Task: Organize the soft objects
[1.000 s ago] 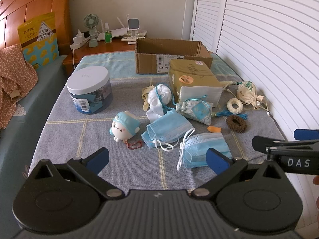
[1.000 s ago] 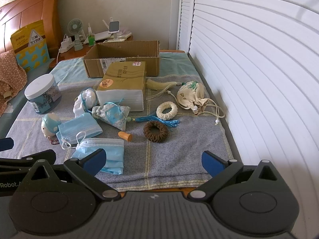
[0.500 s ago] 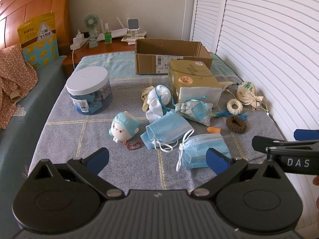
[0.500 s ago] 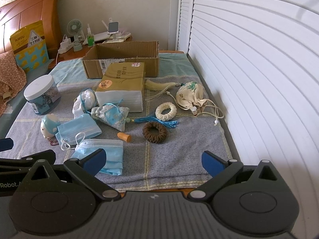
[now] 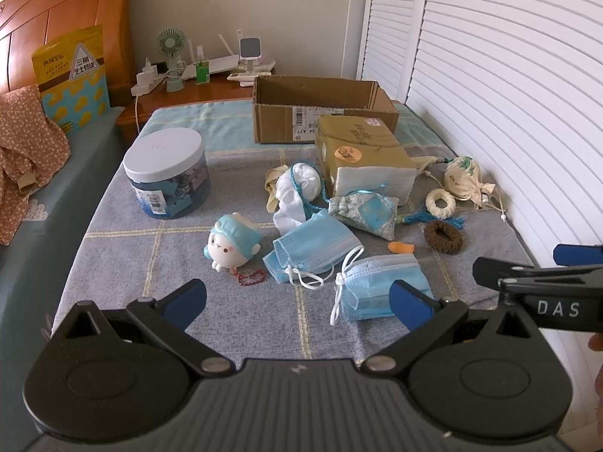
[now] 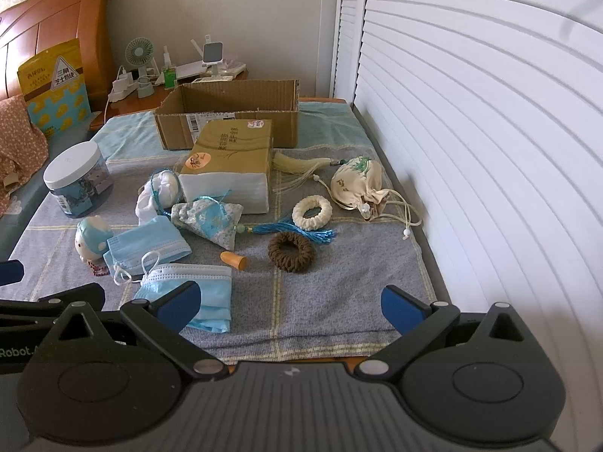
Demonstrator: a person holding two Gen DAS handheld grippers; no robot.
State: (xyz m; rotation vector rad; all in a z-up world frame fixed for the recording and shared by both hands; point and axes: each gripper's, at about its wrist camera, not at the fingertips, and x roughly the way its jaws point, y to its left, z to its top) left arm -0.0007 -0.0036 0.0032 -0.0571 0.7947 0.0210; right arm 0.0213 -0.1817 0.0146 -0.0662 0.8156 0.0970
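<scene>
Left gripper [image 5: 297, 297]: spread, empty. Right gripper [image 6: 290, 303]: spread, empty. Nearest face mask [image 5: 380, 282] just ahead, cardboard box [image 5: 320, 107] far behind. Risk: ear loops [image 5: 339, 293] snagging neighbouring face mask [image 5: 312, 243], dragging it.

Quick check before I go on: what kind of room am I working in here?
Most likely a bedroom: a wooden headboard, a nightstand with a small fan, and louvered closet doors.

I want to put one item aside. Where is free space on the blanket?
Bare grey checked blanket lies in front of the brown hair scrunchie, and beside the white-lidded jar. It is crowded around the two blue face masks and the tissue pack.
</scene>
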